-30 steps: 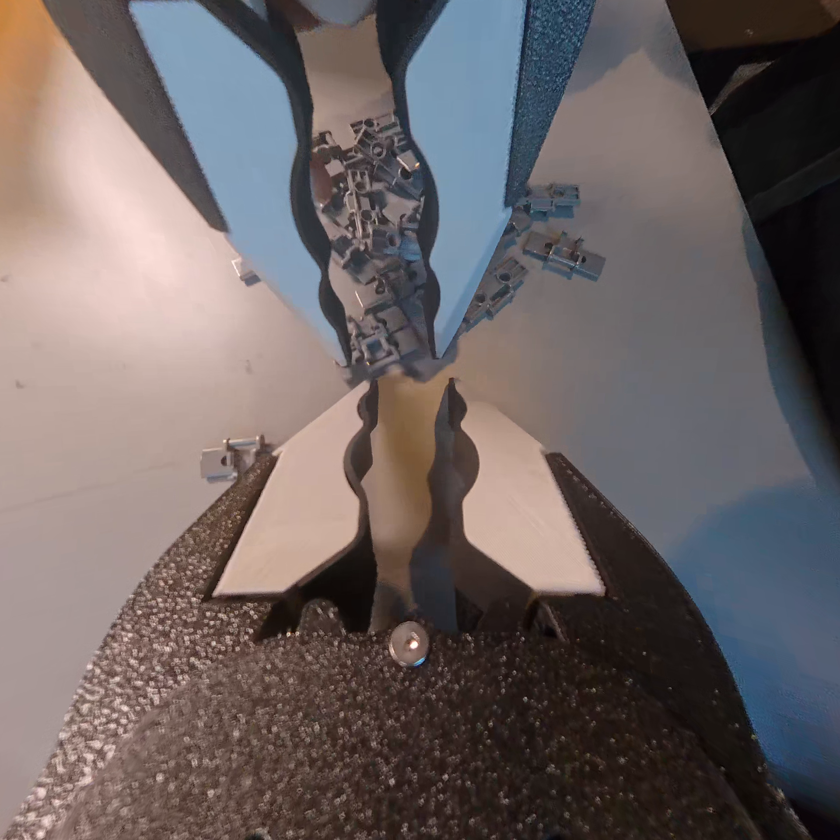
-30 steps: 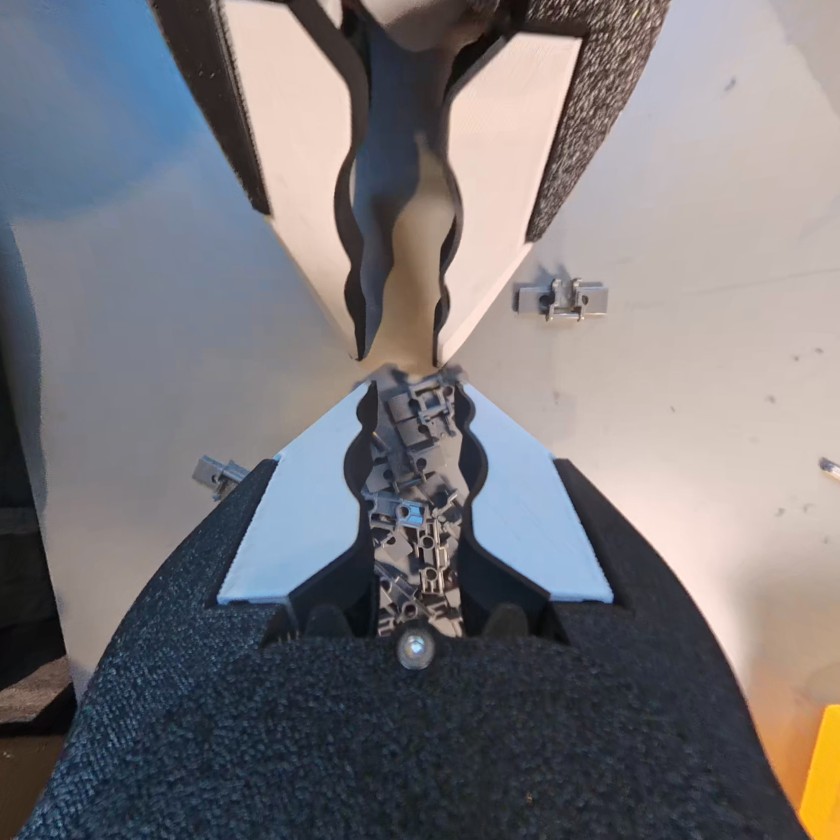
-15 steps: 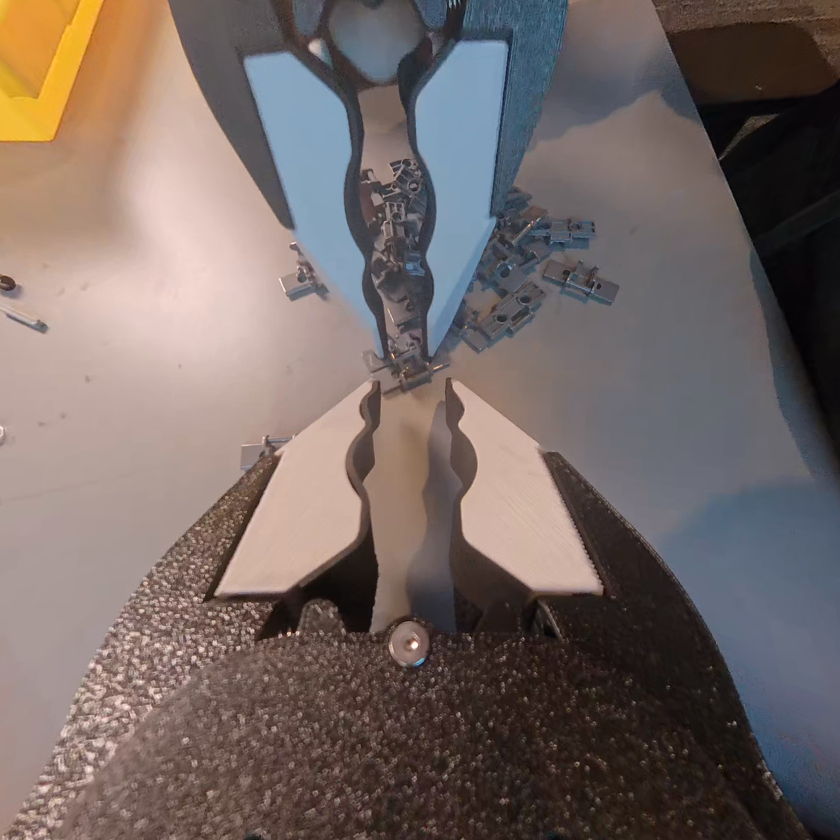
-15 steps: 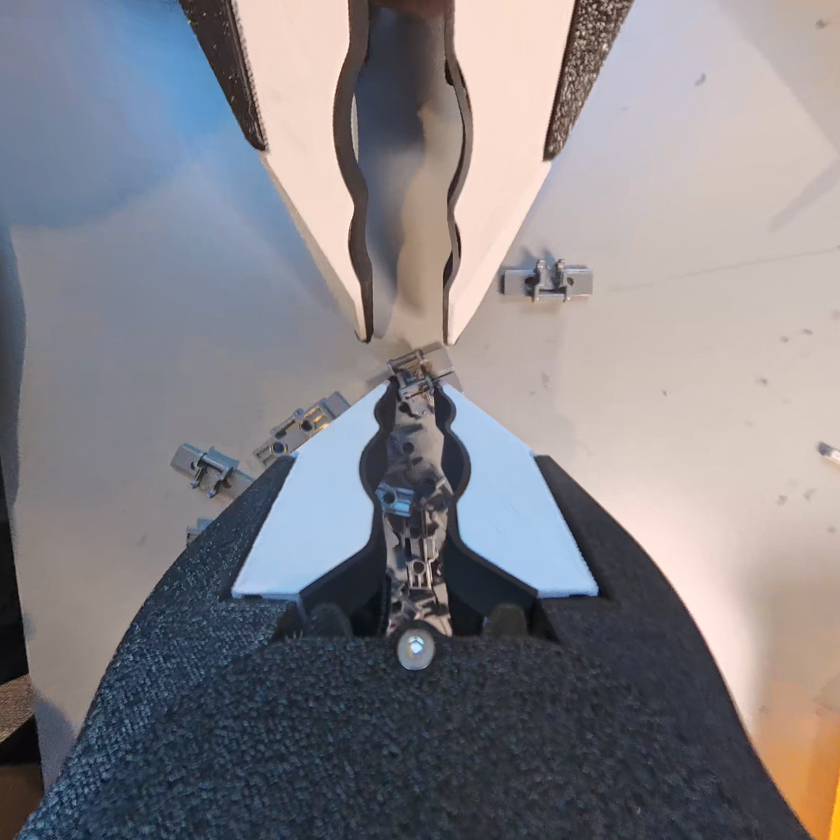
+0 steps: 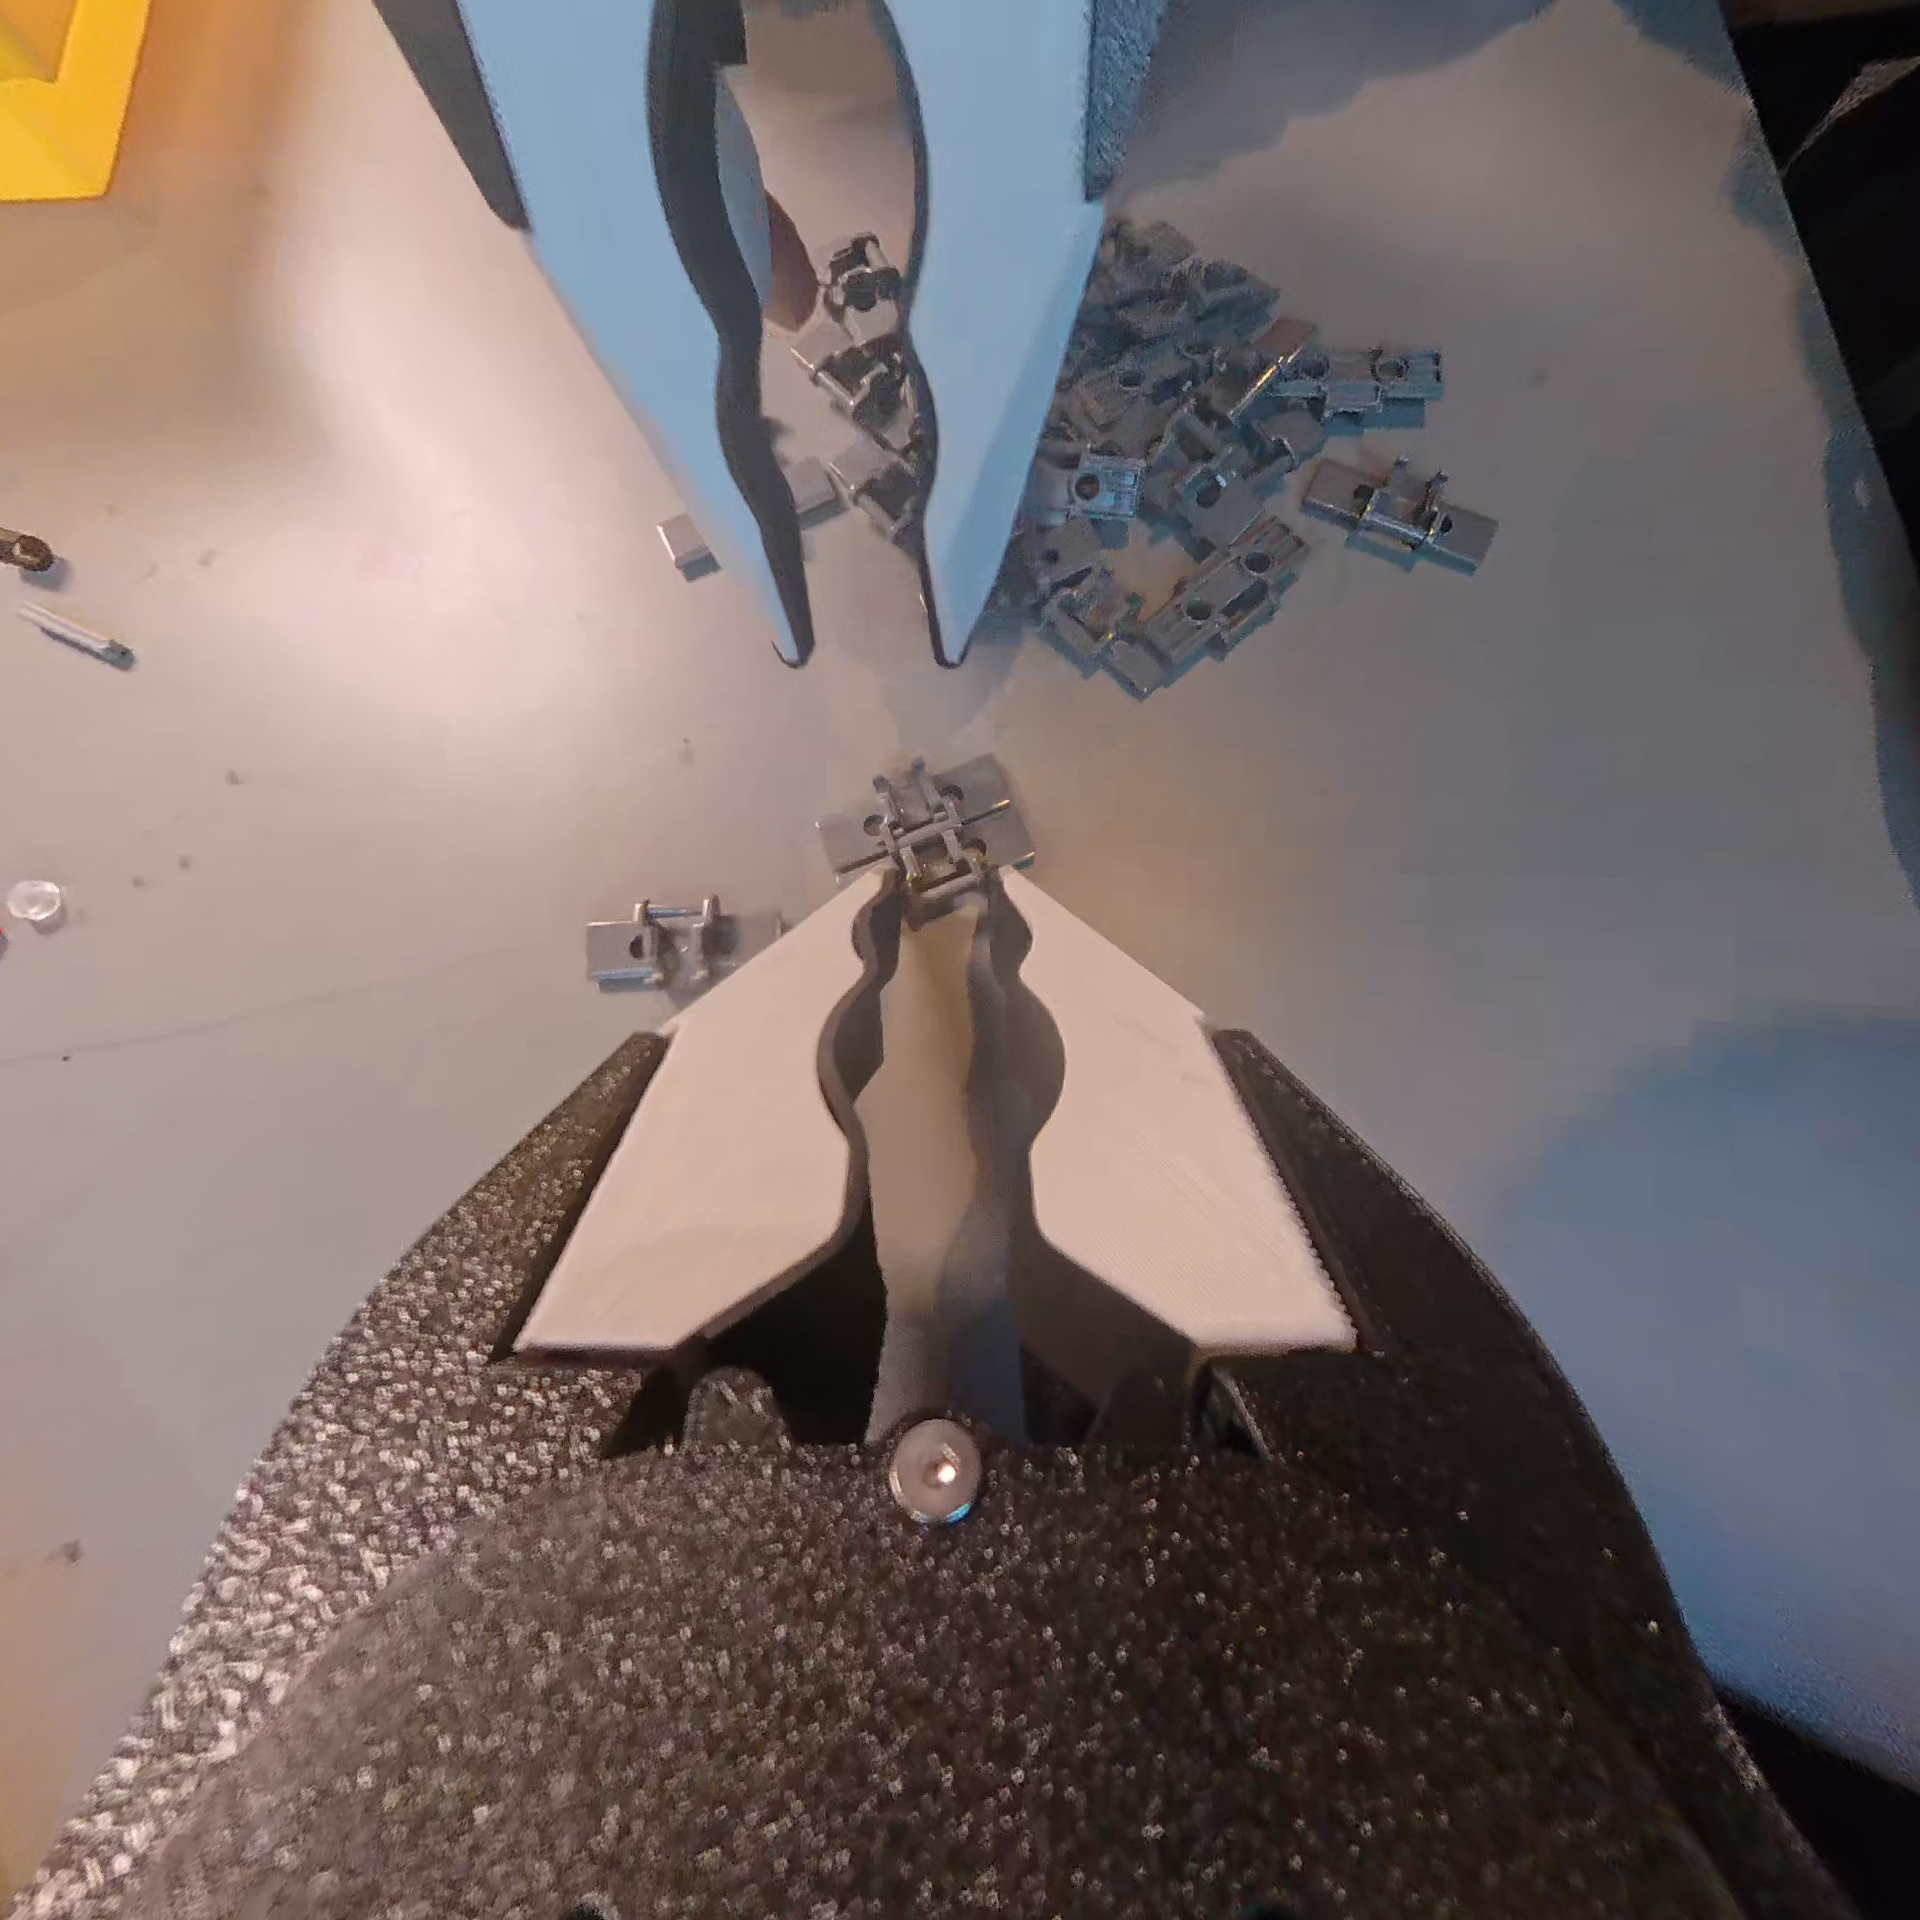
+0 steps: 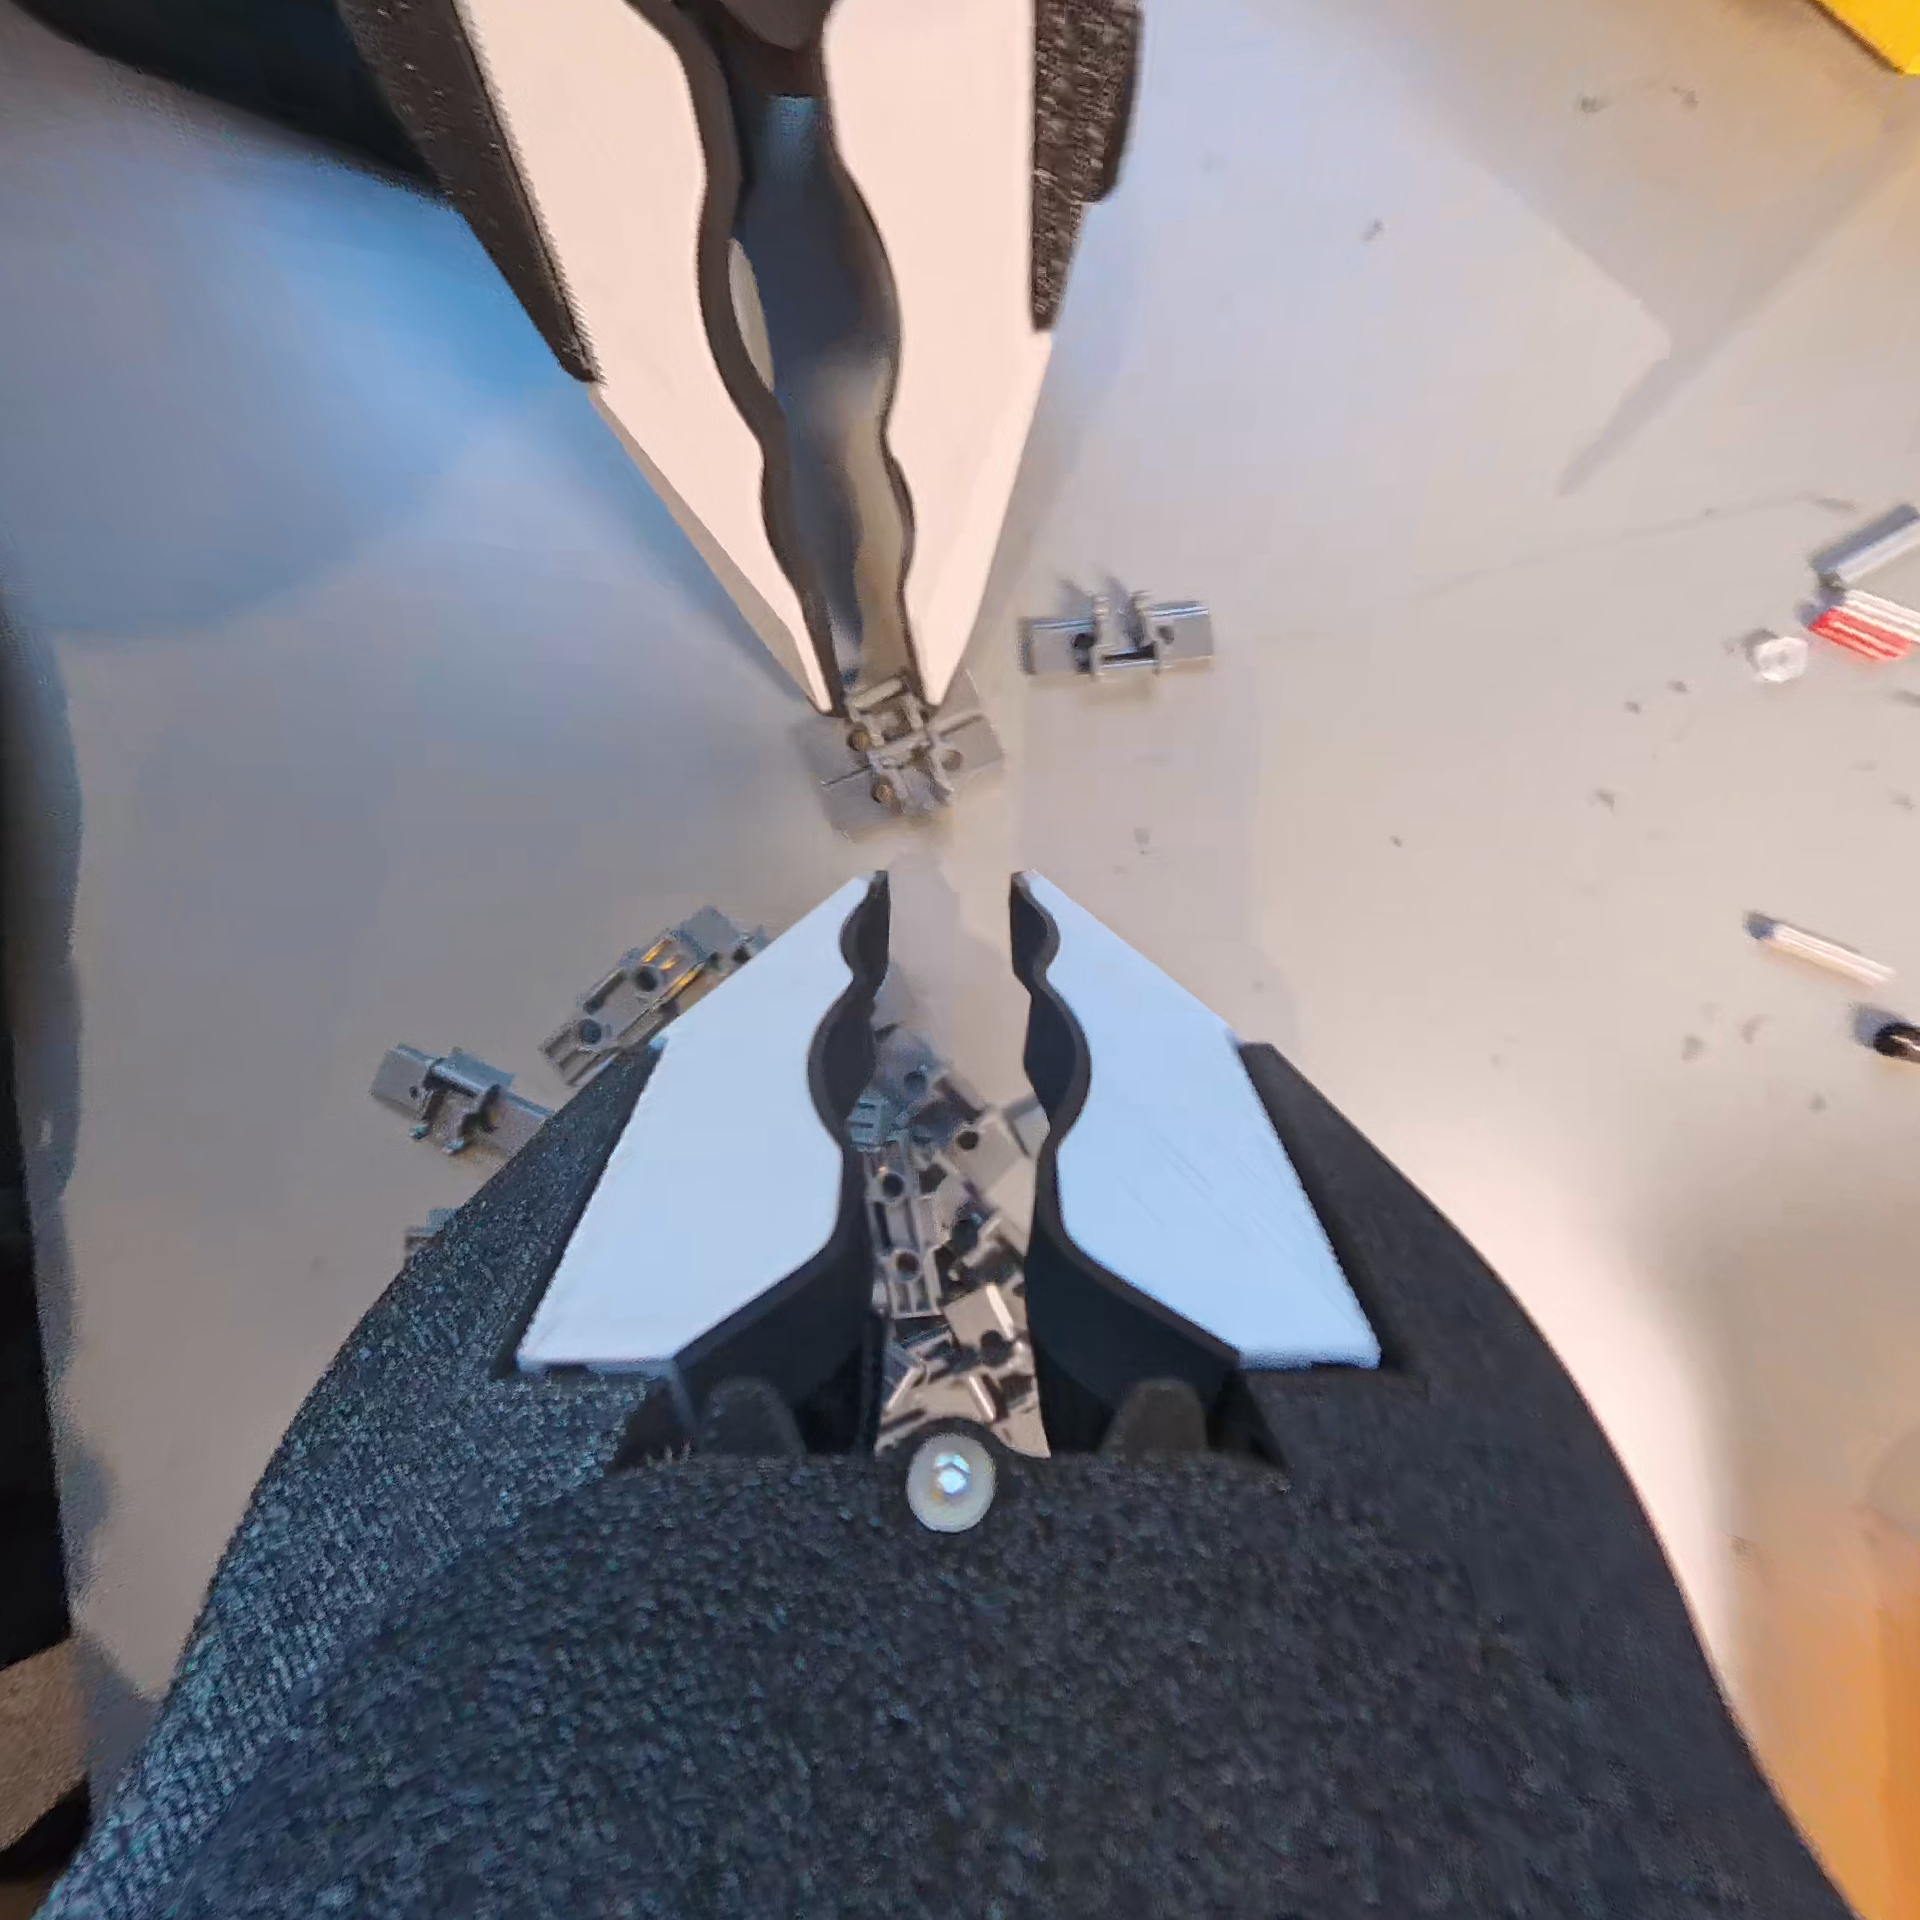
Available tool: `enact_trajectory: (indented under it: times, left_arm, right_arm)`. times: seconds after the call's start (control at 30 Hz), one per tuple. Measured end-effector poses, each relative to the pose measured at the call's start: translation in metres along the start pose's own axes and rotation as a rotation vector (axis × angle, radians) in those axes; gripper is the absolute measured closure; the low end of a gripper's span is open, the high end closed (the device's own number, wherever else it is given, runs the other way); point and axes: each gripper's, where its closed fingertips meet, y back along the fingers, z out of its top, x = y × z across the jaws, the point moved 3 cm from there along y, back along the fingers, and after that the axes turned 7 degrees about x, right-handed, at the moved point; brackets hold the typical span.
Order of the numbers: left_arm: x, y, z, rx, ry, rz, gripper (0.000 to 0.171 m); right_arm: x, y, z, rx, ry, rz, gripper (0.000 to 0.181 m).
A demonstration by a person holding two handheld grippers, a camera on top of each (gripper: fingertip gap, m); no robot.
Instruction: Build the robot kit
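Grey metal clip pinched in left tool

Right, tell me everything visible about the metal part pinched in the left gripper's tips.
The metal part is small, grey and shiny, seemingly two flat-ended clips crossed or linked at a raised slotted centre with small pins. The left gripper is shut on its centre, fingertips pinching the near side, while its flat ends stick out to both sides. It sits low over the pale table; whether it touches cannot be told. The right gripper faces it, open and apart.
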Motion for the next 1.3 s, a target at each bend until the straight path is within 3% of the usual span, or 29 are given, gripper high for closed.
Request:
enact_trajectory:
  times: [0.2,0.4,0.7,0.87,1.0,1.1,1.3]
  left_arm:
    - [0.008,0.01,-0.013,0.01,0.016,-0.003,0.156]
    - [0.002,0.007,0.0,-0.05,0.071,-0.053,0.144]
    - [0.005,0.005,-0.006,-0.016,0.057,-0.029,0.158]
    - [0.012,0.012,-0.011,-0.026,0.058,-0.008,0.152]
    - [0.024,0.02,-0.011,-0.062,0.118,0.036,0.151]
    - [0.032,0.023,-0.005,-0.109,0.174,0.067,0.148]
    - [0.036,0.039,0.026,-0.333,0.25,0.087,0.144]
  right_arm:
    - [-0.022,-0.007,0.011,-0.041,-0.025,-0.079,0.158]
    - [-0.031,-0.018,0.023,-0.046,-0.014,-0.056,0.15]
    - [-0.035,-0.029,0.034,-0.051,0.004,-0.026,0.149]
    - [-0.034,-0.034,0.032,-0.033,0.024,-0.007,0.166]
    - [-0.033,-0.03,0.027,-0.048,0.018,-0.017,0.166]
    - [-0.034,-0.019,0.027,-0.11,-0.009,-0.05,0.166]
    - [-0.027,0.013,0.042,-0.364,-0.165,-0.098,0.166]
